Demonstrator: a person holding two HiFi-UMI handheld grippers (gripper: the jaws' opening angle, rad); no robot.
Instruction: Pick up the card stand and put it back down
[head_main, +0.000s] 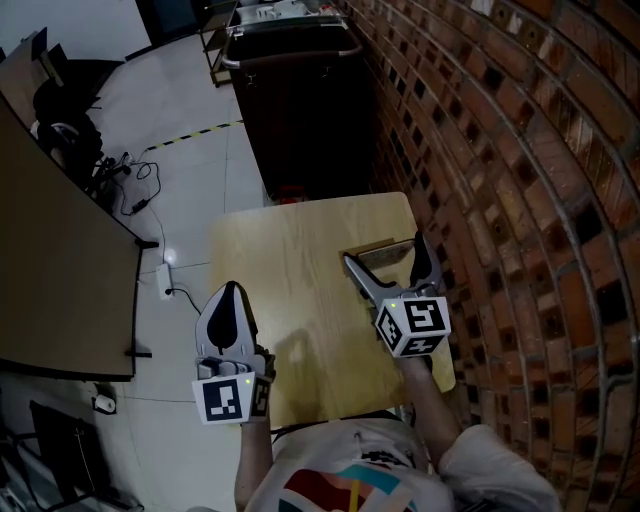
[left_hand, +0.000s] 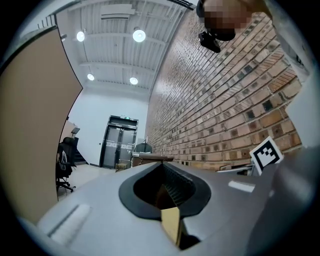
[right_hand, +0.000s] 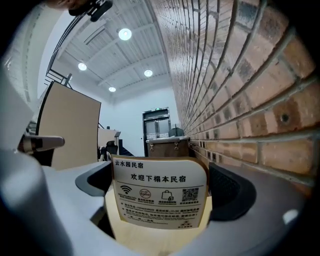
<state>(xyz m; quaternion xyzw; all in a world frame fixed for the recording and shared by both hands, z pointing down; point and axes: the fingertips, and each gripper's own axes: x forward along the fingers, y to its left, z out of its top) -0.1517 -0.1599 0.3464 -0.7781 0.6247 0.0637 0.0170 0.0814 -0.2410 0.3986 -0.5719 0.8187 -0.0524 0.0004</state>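
The card stand (head_main: 372, 248) stands on the right part of the small wooden table (head_main: 290, 260), close to the brick wall. In the right gripper view the card stand (right_hand: 159, 192) shows a white printed card with icons and a QR code, upright on the wood. My right gripper (head_main: 385, 252) is open, with one jaw on each side of the stand; I cannot tell whether the dark pads (right_hand: 231, 190) touch it. Over the table's front left edge my left gripper (head_main: 232, 292) is shut on nothing, and its closed tips (left_hand: 165, 192) point into the room.
The brick wall (head_main: 500, 150) runs along the table's right side. A dark cabinet (head_main: 300, 100) stands just beyond the far edge. On the floor at the left lie cables and a power strip (head_main: 165, 280), next to a brown partition (head_main: 60, 270) and an office chair (head_main: 65, 100).
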